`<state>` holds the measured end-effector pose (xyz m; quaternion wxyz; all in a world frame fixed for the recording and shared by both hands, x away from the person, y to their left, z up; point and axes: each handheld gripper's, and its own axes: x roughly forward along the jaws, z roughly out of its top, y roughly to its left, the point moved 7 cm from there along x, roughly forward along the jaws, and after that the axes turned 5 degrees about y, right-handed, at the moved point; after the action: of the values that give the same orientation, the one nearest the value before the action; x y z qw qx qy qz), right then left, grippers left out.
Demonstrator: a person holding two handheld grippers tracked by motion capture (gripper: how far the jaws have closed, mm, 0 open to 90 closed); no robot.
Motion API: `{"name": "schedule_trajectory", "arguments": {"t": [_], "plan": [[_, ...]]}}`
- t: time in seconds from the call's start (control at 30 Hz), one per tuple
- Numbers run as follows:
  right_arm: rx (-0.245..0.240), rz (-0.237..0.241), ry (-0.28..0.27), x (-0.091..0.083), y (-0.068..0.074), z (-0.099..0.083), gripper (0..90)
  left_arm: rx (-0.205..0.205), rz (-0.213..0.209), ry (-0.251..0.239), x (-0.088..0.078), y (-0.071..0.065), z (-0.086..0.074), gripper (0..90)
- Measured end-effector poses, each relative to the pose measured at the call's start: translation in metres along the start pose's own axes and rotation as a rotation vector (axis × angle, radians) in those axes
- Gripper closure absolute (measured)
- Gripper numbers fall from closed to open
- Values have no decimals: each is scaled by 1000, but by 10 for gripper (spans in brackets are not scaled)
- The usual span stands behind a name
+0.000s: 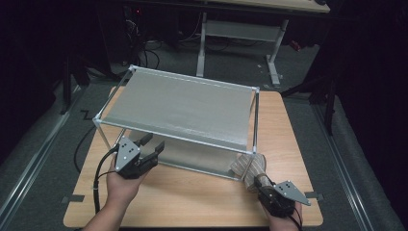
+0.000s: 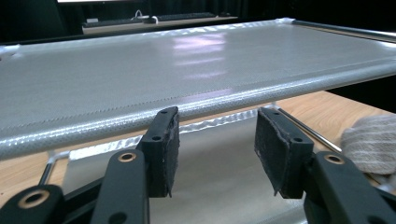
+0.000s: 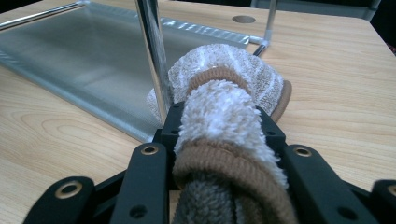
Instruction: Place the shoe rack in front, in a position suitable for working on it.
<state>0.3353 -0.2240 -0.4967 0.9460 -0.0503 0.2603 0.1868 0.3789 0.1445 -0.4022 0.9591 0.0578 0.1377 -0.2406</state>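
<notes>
A: Item one: right gripper (image 3: pixel 219 135). Clamped on a rolled towel (image 3: pixel 224 107), fluffy, white with tan bands. Parked at the near right corner of the tabletop (image 1: pixel 192 197), right against the front right post (image 3: pixel 154 56) of the rack (image 1: pixel 178 103).

B: Noted. Risk there?

A: Towel pressed to the post, nose already past it. Likely snag on the post if pushed straight in; possible shove of the whole light frame across the tabletop. Soft roll, so possible sagging or unrolling beyond the jaws.

B: Item two?

A: Left gripper (image 2: pixel 215 140). Jaws apart, nothing between the pads (image 2: pixel 280 149). Held just in front of the upper shelf's near edge (image 2: pixel 187 109), near the front left corner, not touching by the look of it.

B: So no steadying of the frame.

A: Correct. Without a hold there, probable sliding or tipping of the rack under any push from the towel side.

B: Further out?

A: Lower shelf (image 3: pixel 74 60), silvery mesh, bare, likely destination. Thin upper rail low overhead; chance of catching the towel's pile on entry. Beyond, dark floor (image 1: pixel 43 144), a second table's legs (image 1: pixel 274 53).
</notes>
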Motion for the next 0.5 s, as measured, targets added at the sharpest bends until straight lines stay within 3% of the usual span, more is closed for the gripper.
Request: {"name": "schedule_trajectory", "arguments": {"t": [0.37,0.5], "plan": [[2,-3,-1,2,-1,0,649,-10,30,31,45,15,16,515],[-1,3,0,1,0,0,649,-14,24,35,48,14,15,510]]}}
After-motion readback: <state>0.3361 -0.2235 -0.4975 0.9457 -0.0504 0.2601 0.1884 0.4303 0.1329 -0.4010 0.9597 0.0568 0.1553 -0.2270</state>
